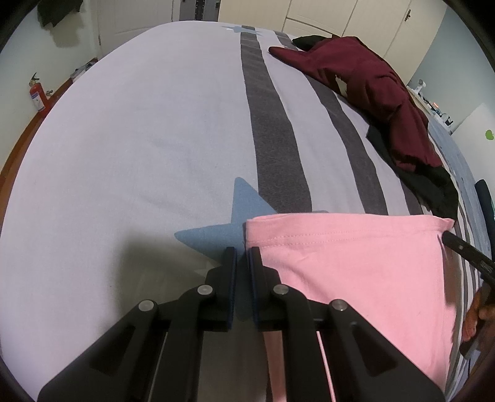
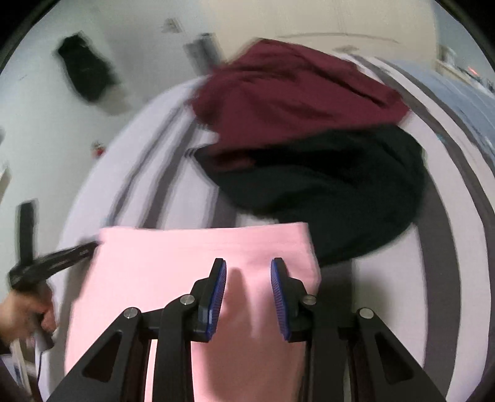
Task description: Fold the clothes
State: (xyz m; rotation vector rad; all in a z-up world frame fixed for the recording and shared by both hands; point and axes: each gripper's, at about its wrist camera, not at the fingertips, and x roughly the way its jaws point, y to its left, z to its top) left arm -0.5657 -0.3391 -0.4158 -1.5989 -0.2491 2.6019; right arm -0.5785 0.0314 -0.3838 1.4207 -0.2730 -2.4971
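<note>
Nearest the left wrist camera, the left gripper (image 1: 243, 252) stands with its jaws drawn narrow at the left corner of the pink garment (image 1: 355, 272). Whether a thin edge of the cloth is pinched between the pads cannot be made out; the gap looks dark and the pink edge lies just beside the right finger. The garment lies flat on the bedspread (image 1: 139, 139), its far hem straight, partly covering a blue star (image 1: 244, 210); its near part is hidden behind the gripper's black linkage.

In the right wrist view, which is blurred, the right gripper (image 2: 248, 278) hangs over the same pink garment (image 2: 185, 263) near its right edge, blue pads apart, nothing pressed between them. At the left edge of that view a hand (image 2: 21, 312) holds the other gripper's handle, cut off by the frame.

Beyond the pink cloth, a black garment (image 2: 324, 191) lies heaped on the striped part of the bedspread, with a maroon garment (image 2: 294, 92) on top of it; how much black cloth lies under the maroon is hidden. Farthest off, on the floor by the wall, stands a red fire extinguisher (image 1: 38, 96), and a dark garment (image 1: 58, 12) hangs on the wall, cut off at the top.
</note>
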